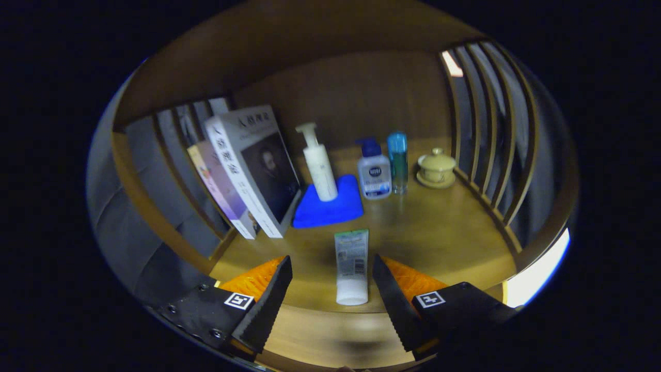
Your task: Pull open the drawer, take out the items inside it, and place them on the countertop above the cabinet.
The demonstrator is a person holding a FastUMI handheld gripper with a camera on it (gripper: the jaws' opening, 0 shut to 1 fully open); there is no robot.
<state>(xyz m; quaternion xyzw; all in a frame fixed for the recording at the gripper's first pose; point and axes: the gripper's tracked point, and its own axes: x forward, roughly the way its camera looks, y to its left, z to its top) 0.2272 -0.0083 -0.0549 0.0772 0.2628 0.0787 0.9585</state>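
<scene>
A white squeeze tube [351, 266] lies flat on the wooden countertop [439, 237], its cap toward me, between and just ahead of my fingertips. My gripper [332, 268] is open, and neither finger touches the tube. The left finger [268, 305] and right finger [392, 305] stand well apart on either side of it. Beyond the tube, a white pump bottle [318, 163] stands on a blue cloth [330, 204].
Two books [248, 170] lean against the slatted left rail. A blue-capped bottle [374, 173], a tall blue bottle [397, 161] and a yellow lidded cup on a saucer [436, 168] stand at the back. Wooden slats [490, 134] fence the right side.
</scene>
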